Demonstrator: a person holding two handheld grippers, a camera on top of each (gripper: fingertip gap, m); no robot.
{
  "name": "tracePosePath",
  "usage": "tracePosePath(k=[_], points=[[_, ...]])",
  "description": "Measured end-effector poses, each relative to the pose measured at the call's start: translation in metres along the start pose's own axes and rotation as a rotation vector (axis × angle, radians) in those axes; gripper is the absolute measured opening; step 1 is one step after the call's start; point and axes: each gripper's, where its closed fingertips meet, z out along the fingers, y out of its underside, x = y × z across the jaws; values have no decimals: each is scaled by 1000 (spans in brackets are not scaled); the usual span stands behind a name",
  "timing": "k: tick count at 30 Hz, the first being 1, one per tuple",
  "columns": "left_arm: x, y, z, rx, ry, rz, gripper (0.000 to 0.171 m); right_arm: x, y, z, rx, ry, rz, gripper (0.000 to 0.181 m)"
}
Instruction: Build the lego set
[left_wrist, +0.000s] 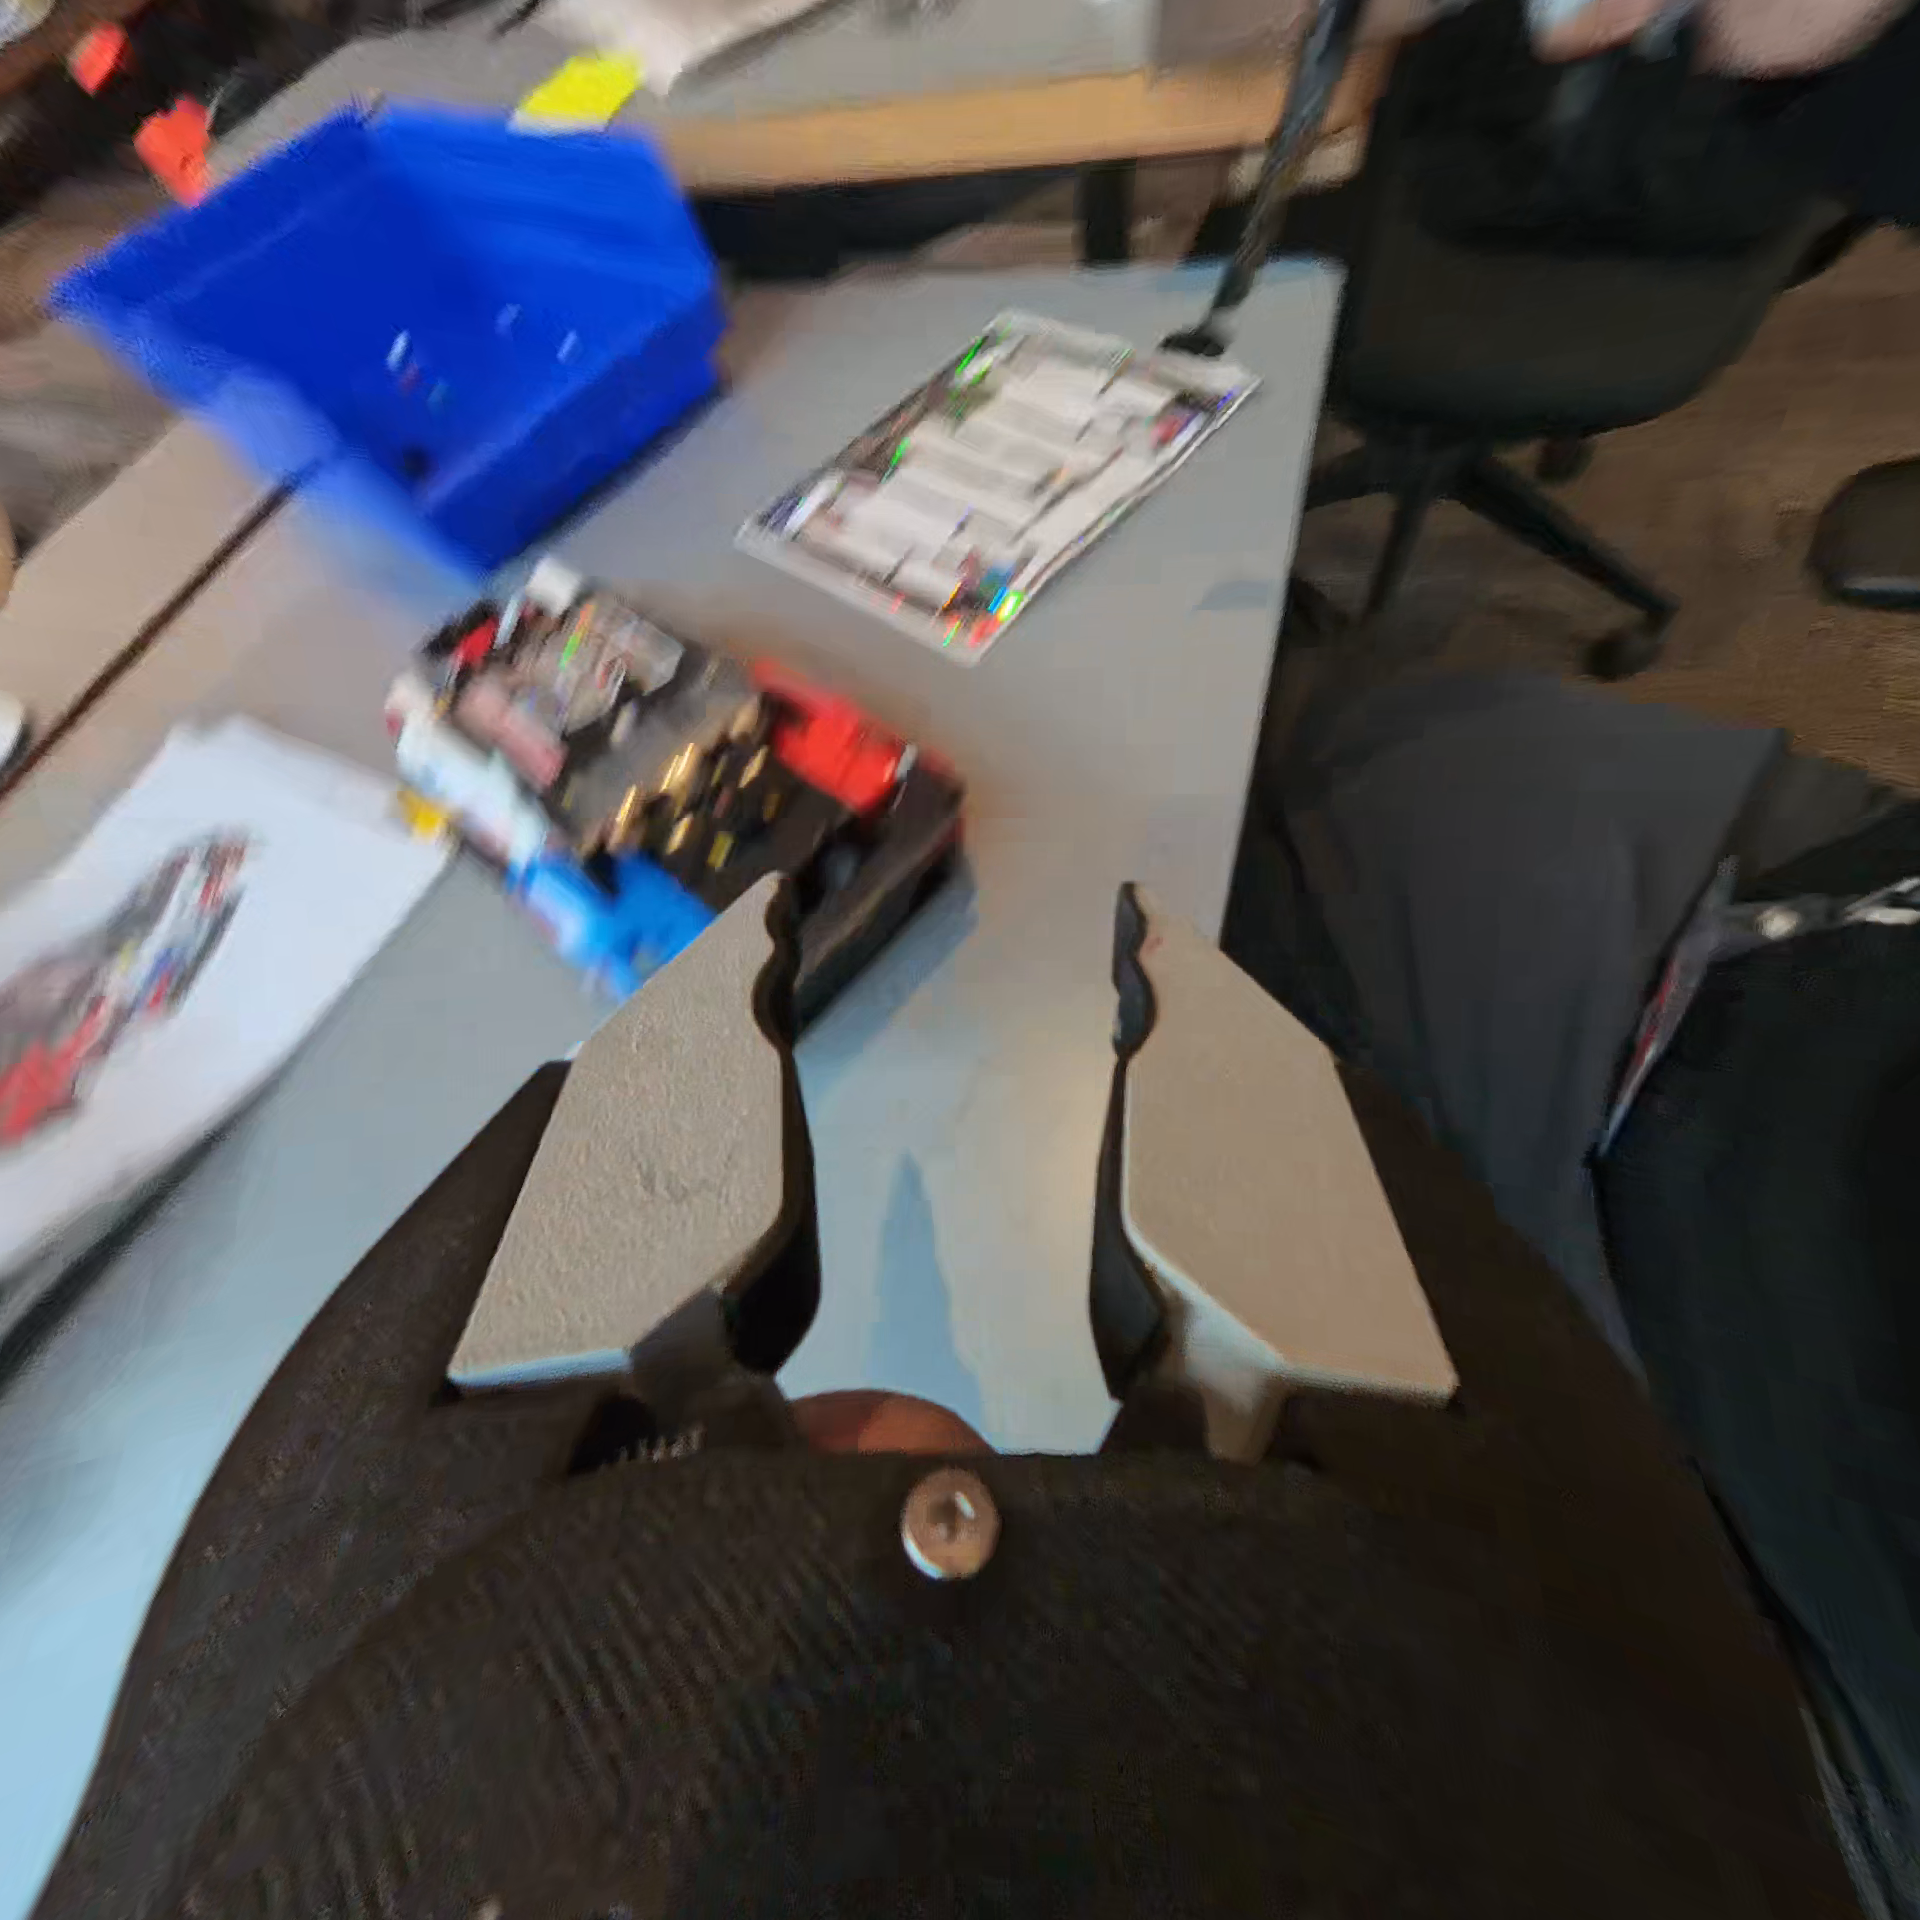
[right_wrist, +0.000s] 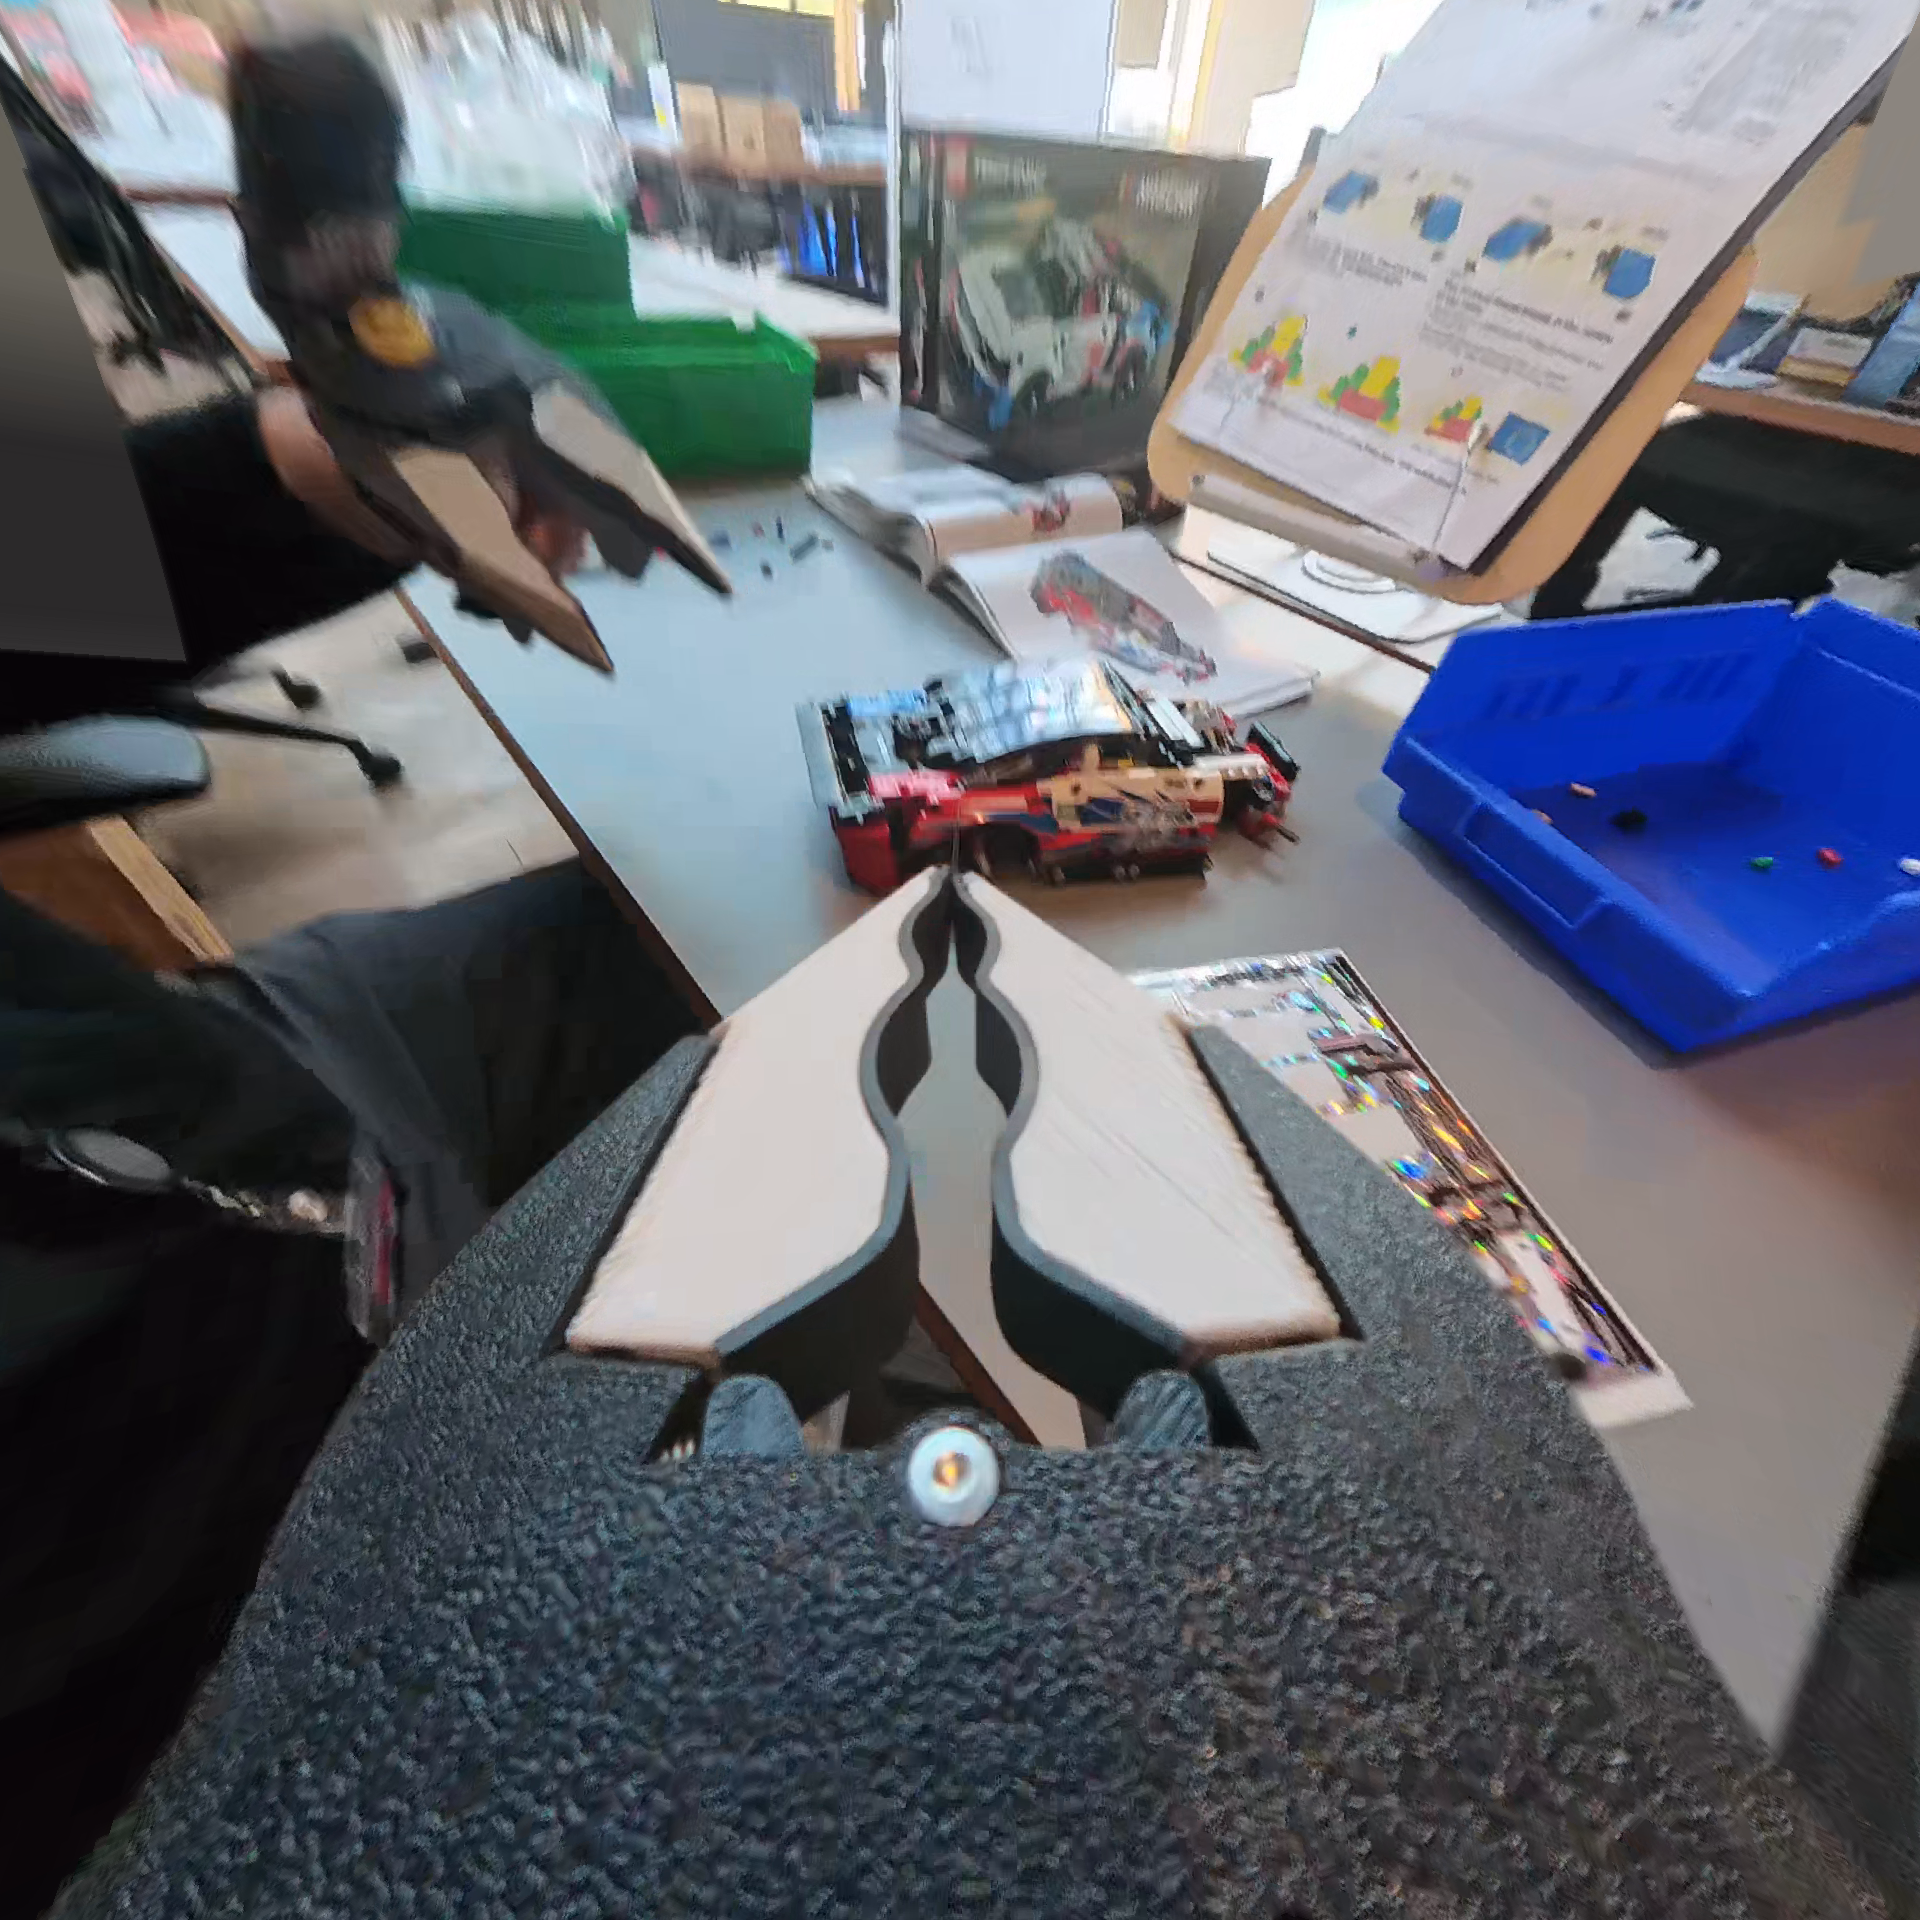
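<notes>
The partly built lego race car (right_wrist: 1049, 779) sits on the grey tabletop (right_wrist: 707, 769), between the open instruction booklet (right_wrist: 1091, 592) behind it and the shiny sticker sheet (right_wrist: 1455, 1164) nearer the camera, with the blue bin (right_wrist: 1662, 831) to its right. The right claw (right_wrist: 953, 883) is pressed together with nothing visible between its tips, hovering just short of the car. The left claw (left_wrist: 951, 904) is spread and empty above the tabletop edge, the car just ahead to its left.
</notes>
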Motion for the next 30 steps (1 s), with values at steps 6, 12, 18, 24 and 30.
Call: tracePosePath(k=[6, 12, 18, 24, 30], points=[[-36, 91, -24, -93, -117, -132, 65, 0, -17, 19, 277, -162, 181, 0], [-55, 92, -12, 42, -64, -73, 65, 0, -22, 53, 336, -308, 203, 0], [-88, 57, -24, 341, 18, -147, 61, 11, -38, 86, 290, -319, 129, 0], [-93, 70, -5, 222, 167, -293, 62, 21, -16, 80, 250, -235, 139, 0], [-90, 74, -1, 182, 133, -246, 39, 20, 14, 53, 206, -240, 252, 0]])
